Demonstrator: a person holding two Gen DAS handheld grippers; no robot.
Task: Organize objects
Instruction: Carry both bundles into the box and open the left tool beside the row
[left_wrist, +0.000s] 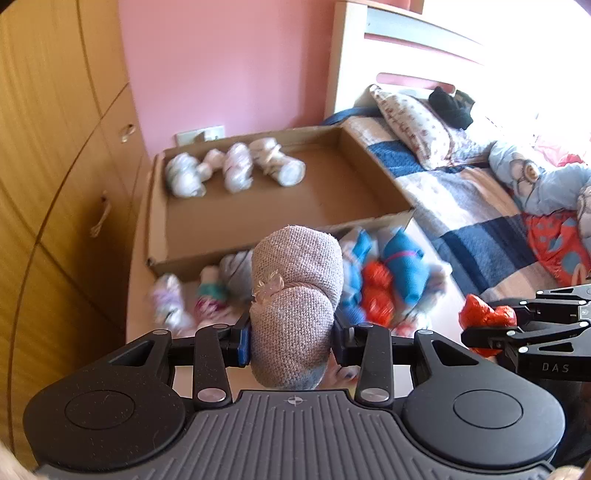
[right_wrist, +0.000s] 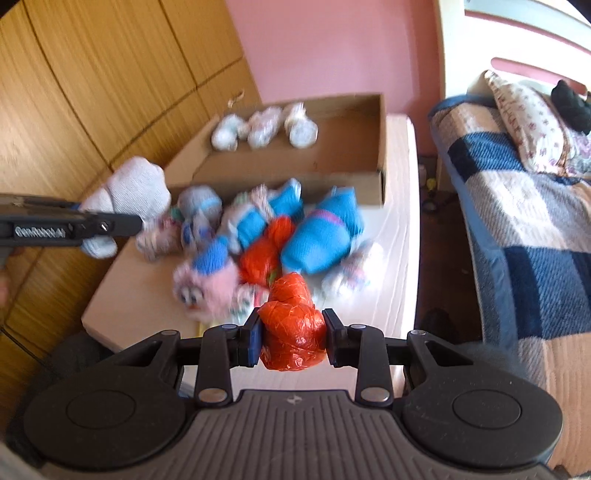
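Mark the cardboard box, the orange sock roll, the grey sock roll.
cardboard box (left_wrist: 376, 173), left wrist view, right inner wall
orange sock roll (right_wrist: 293, 334), right wrist view, middle
grey sock roll (left_wrist: 295, 295), left wrist view, middle

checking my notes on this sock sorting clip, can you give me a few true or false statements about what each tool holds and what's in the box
1. The left tool grips a pinkish-grey rolled sock bundle. True.
2. The right tool is empty. False: it is shut on an orange rolled bundle.
3. The cardboard box holds only pale rolled bundles, along its far side. True.
4. The blue bundles lie inside the box. False: they lie in the pile on the table, in front of the box.
5. A black garment lies on the bed near the pillow. True.
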